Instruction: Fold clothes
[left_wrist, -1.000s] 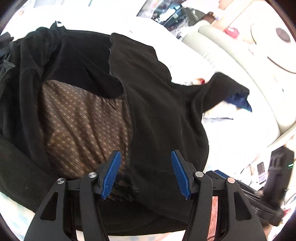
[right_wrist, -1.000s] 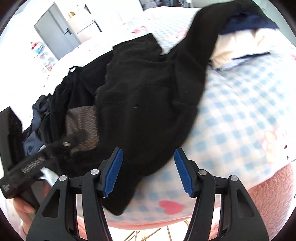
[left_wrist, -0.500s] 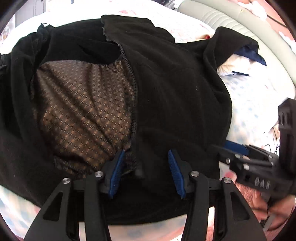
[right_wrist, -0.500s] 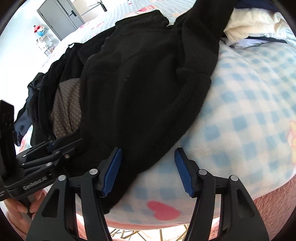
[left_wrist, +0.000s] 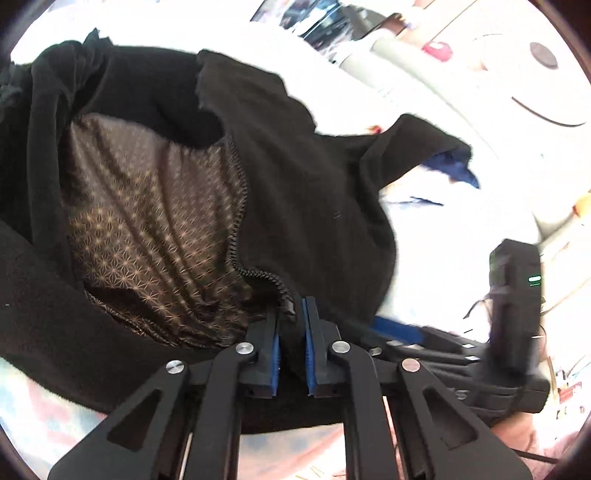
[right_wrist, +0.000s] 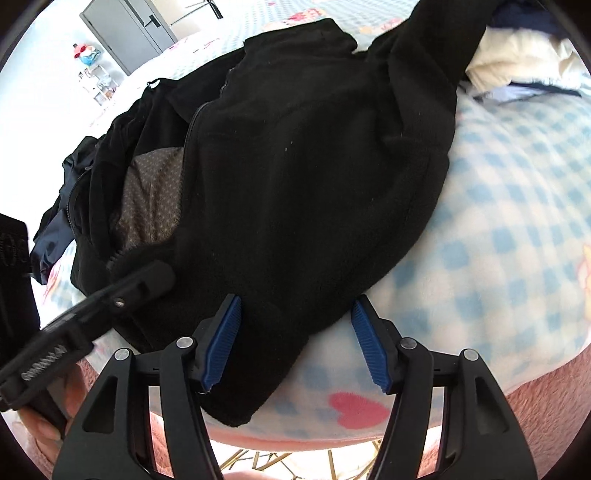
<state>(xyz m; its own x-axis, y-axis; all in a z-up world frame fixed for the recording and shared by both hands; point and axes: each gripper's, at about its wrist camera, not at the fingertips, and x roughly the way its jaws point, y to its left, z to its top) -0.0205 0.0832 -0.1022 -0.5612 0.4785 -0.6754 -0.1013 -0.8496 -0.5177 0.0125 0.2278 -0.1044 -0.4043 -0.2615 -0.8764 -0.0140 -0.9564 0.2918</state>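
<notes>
Left wrist view: left gripper (left_wrist: 291, 321) having just been closing, now pinching the zipper edge of the black fleece jacket (left_wrist: 314, 192) lying open on the bed; worth keeping the pinch firm.

Right wrist view: right gripper (right_wrist: 295, 343) gaping over the hem, gripping nothing; jacket running lengthwise away, collar farthest, over checked blanket (right_wrist: 517, 221).

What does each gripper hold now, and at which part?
The left gripper pinches the black jacket at its zipper edge near the hem. The right gripper is open, holding nothing.
</notes>
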